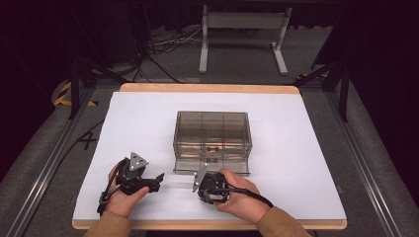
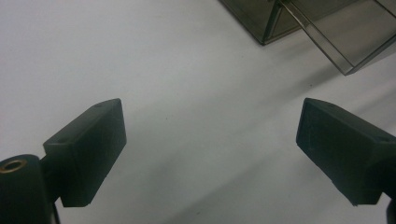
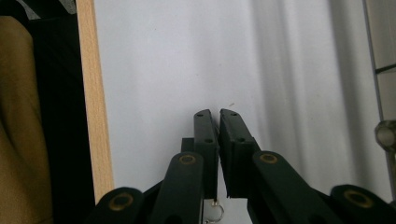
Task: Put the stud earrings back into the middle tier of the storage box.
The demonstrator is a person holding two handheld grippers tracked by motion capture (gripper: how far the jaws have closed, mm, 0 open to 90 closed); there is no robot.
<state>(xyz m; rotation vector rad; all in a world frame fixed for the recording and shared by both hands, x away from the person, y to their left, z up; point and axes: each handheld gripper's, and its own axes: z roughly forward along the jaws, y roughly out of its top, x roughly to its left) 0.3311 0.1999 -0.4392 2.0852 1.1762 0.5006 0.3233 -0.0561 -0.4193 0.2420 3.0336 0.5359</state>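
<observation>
A smoky see-through drawer box (image 1: 212, 129) stands in the middle of the white table sheet (image 1: 138, 123). Its lowest drawer (image 1: 211, 171) sticks out a little toward me, and in the left gripper view that drawer (image 2: 336, 35) shows at the top right. My left gripper (image 1: 158, 181) lies at the front left of the box, pointing right, its jaws wide open (image 2: 210, 140) over bare sheet. My right gripper (image 1: 194, 186) sits just in front of the drawer, pointing left. Its jaws (image 3: 218, 114) are pressed together with nothing visible between them.
The table's wooden front edge (image 3: 95, 116) runs close beside the right gripper, with my sleeve (image 3: 18, 140) beyond it. A drawer knob (image 3: 386, 133) shows at the far right of the right gripper view. A white metal stand (image 1: 242, 29) is on the floor behind the table.
</observation>
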